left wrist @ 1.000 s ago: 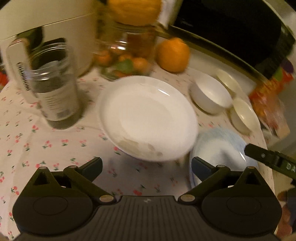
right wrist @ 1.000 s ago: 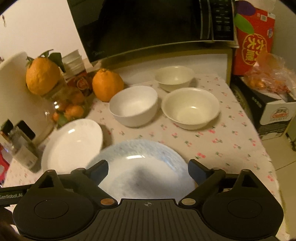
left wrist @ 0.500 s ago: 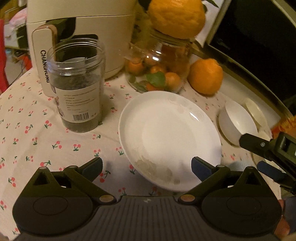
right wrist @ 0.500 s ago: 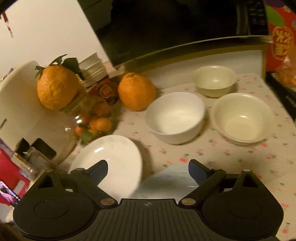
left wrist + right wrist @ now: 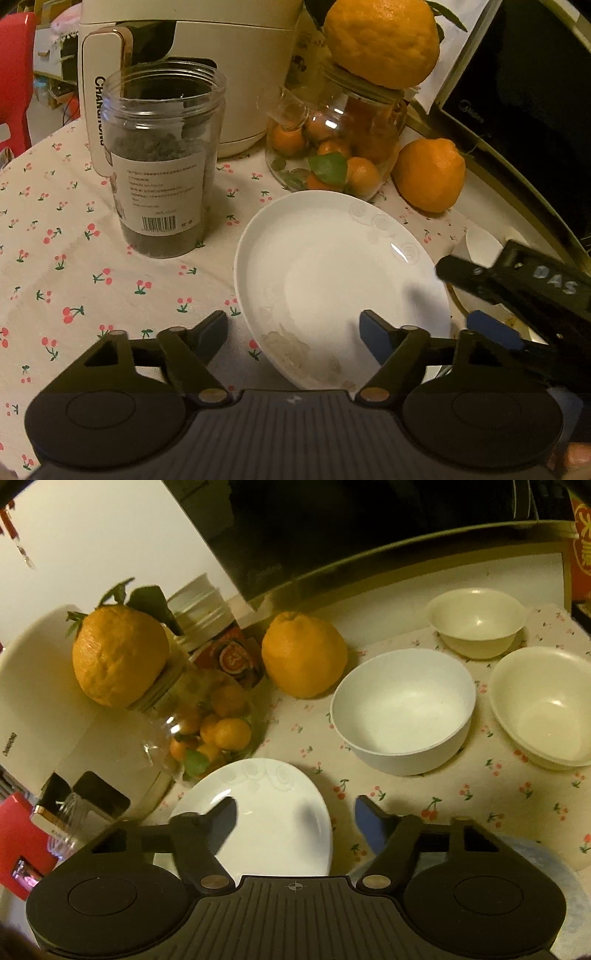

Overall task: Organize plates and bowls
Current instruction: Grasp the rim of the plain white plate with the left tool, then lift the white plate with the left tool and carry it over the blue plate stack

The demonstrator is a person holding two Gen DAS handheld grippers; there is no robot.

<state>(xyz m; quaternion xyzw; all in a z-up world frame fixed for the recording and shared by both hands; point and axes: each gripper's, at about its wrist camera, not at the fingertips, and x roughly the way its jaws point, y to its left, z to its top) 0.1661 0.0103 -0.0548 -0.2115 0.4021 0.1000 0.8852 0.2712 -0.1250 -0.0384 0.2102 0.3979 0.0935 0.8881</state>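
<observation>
A white plate (image 5: pixel 332 288) (image 5: pixel 258 812) lies on the cherry-print tablecloth (image 5: pixel 74 258). My left gripper (image 5: pixel 291 330) straddles its near-left rim, jaws closing, one finger over the cloth and one over the plate. My right gripper (image 5: pixel 297 821) (image 5: pixel 458 295) straddles the plate's right rim, jaws also closing. Neither pair of pads visibly presses the rim. A white bowl (image 5: pixel 402 709) and two cream bowls (image 5: pixel 476 620) (image 5: pixel 546 709) stand to the right. A pale blue plate (image 5: pixel 554 867) lies under my right gripper's body.
A clear plastic jar of dark contents (image 5: pixel 162 166) stands left of the plate. Behind are a cream appliance (image 5: pixel 192 55), a glass jar of small oranges (image 5: pixel 332 147) with a big orange (image 5: pixel 380 40) on top, another orange (image 5: pixel 428 173) and a black microwave (image 5: pixel 535 110).
My right gripper moved left from over the blue plate to the white plate's right rim. The left view rolled upright. Both grippers' jaws have narrowed around the plate's rim.
</observation>
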